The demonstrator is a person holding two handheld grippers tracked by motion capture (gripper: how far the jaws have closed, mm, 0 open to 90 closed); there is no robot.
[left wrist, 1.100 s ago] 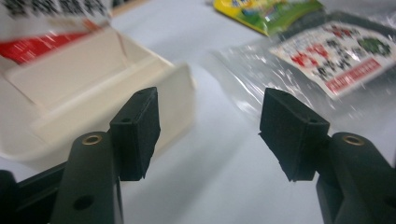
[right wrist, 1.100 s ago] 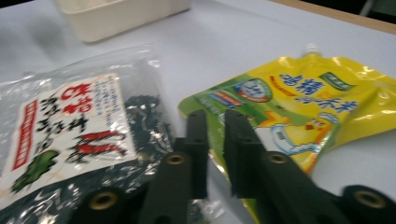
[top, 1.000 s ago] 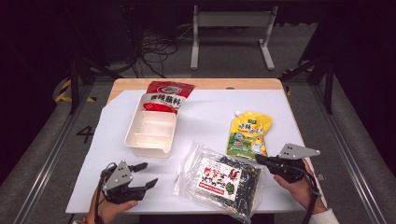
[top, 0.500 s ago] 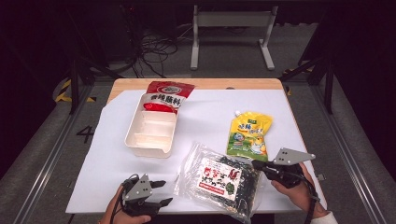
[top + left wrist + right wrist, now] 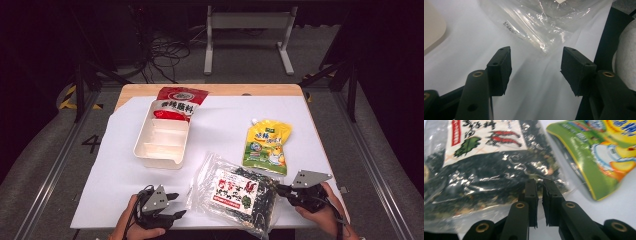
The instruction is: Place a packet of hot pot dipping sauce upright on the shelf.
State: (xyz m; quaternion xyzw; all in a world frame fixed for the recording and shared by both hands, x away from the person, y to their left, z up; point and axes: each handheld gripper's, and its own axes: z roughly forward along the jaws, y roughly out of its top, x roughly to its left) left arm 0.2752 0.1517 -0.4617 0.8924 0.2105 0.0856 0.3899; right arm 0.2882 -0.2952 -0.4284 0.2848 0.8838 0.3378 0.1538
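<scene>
White paper-covered table [image 5: 225,125] first: the divided tray [image 5: 162,140] sits at about 10 o'clock with a red sauce pouch [image 5: 175,102] propped on its far end. The yellow-green spout pouch [image 5: 267,145] lies at 3. The seaweed bag [image 5: 235,192] is down at 6, between both tools, probably so each can take an edge. Right gripper [image 5: 540,186] is pinched tight on its clear edge, likely to lift it. Left gripper [image 5: 535,62] gapes wide just short of the opposite corner.
</scene>
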